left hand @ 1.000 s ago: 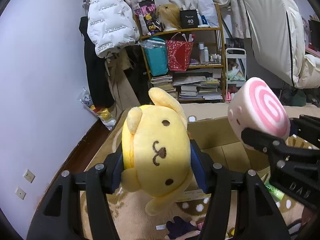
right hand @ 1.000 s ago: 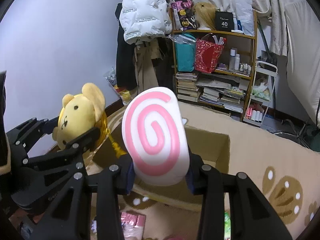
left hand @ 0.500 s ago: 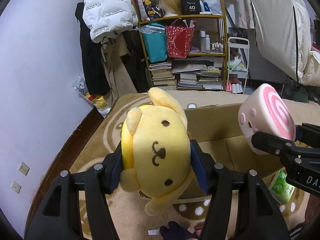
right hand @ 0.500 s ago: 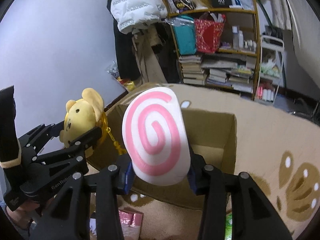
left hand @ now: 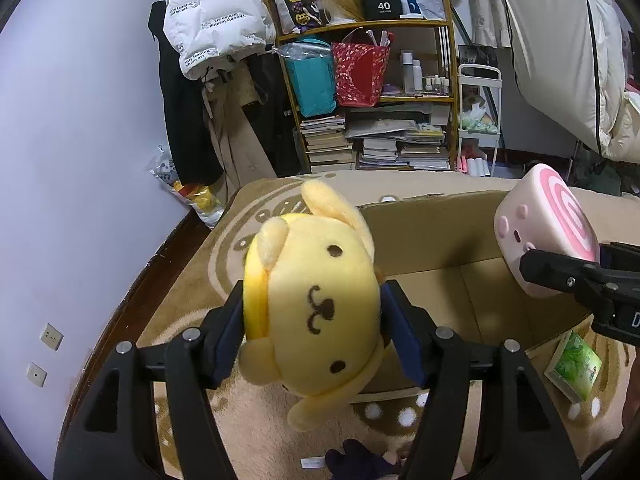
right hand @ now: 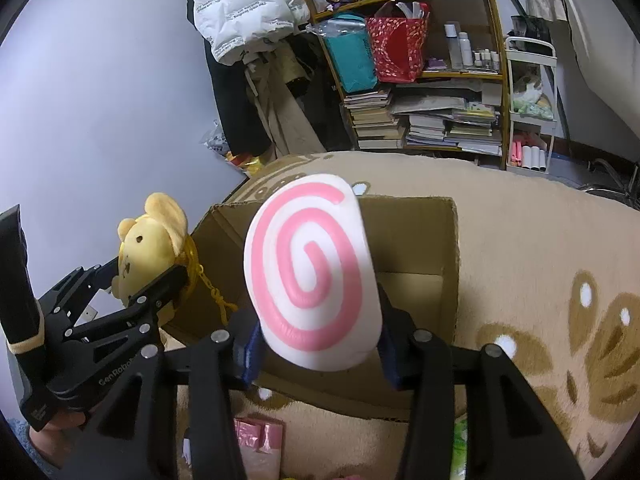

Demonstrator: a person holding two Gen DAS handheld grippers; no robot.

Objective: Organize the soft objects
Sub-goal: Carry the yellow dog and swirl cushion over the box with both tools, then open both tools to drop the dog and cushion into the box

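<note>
A yellow dog plush sits between the blue pads of my left gripper. The jaws are opening, but the pads still touch its sides. My right gripper holds a white cushion with a pink swirl; its jaws are opening too, and the pads still bear on the cushion. Both toys hang over the near edge of an open cardboard box on the rug. In the right wrist view the left gripper with the plush is at the box's left corner.
A beige patterned rug lies under the box. A green packet, a pink packet and a dark soft thing lie near me. A cluttered bookshelf and hanging coats stand behind; a wall runs along the left.
Both grippers have sunk toward the box, so more of its inside shows. The right gripper has rolled a little. Both pairs of jaws stand slightly wider around their toys.
</note>
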